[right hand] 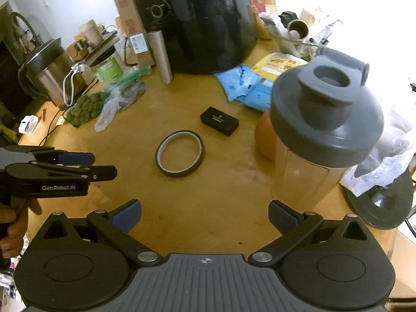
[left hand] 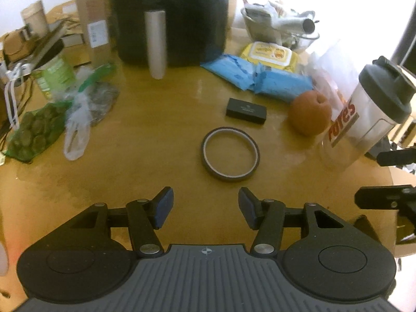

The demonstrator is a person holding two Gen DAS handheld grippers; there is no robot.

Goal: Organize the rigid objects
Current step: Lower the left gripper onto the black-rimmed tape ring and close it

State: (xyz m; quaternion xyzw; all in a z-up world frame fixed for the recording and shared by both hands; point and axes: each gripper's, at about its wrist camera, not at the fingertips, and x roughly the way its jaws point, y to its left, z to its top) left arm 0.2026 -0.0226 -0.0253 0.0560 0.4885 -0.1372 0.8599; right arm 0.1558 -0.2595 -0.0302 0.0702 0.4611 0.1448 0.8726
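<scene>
A dark tape ring (left hand: pixel 230 153) lies flat on the wooden table (left hand: pixel 156 135), just ahead of my left gripper (left hand: pixel 205 208), which is open with nothing between its fingers. Beyond the ring are a small black box (left hand: pixel 246 111) and an orange (left hand: pixel 309 113). A clear shaker bottle (right hand: pixel 325 119) with a grey lid stands close to the right finger of my right gripper (right hand: pixel 205 215). That gripper is wide open and empty. In the right wrist view the tape ring (right hand: pixel 179 153) lies ahead, and the left gripper (right hand: pixel 104 165) comes in from the left, held by a hand.
A black air fryer (left hand: pixel 171 18) and an upright cardboard tube (left hand: pixel 156 44) stand at the back. Blue packets (left hand: pixel 254 74), a yellow wipes pack (left hand: pixel 270 54), a net bag of green items (left hand: pixel 36 130), a plastic bag (left hand: pixel 78 127) and a steel pot (right hand: pixel 49 75) line the sides.
</scene>
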